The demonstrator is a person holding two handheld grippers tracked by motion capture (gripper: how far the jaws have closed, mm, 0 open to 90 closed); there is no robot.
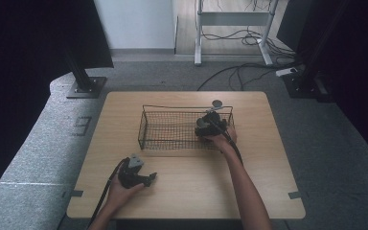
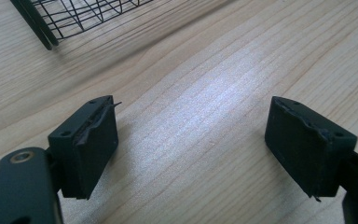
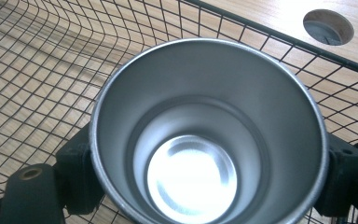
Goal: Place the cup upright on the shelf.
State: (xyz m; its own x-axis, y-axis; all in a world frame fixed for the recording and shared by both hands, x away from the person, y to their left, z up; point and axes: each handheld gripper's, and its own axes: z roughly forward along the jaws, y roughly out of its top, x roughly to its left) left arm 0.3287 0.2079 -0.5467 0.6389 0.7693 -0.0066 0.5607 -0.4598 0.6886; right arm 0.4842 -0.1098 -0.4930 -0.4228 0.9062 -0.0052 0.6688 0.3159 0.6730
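Left gripper (image 1: 149,179) on wooden table (image 1: 263,167), grey carpet (image 1: 38,143) around.

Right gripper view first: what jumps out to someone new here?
A shiny metal cup is clamped between the right gripper's jaws, its open mouth facing the camera, over the wire basket in the middle of the wooden table. The left gripper sits near the table's front left, jaws wide apart with nothing between them.
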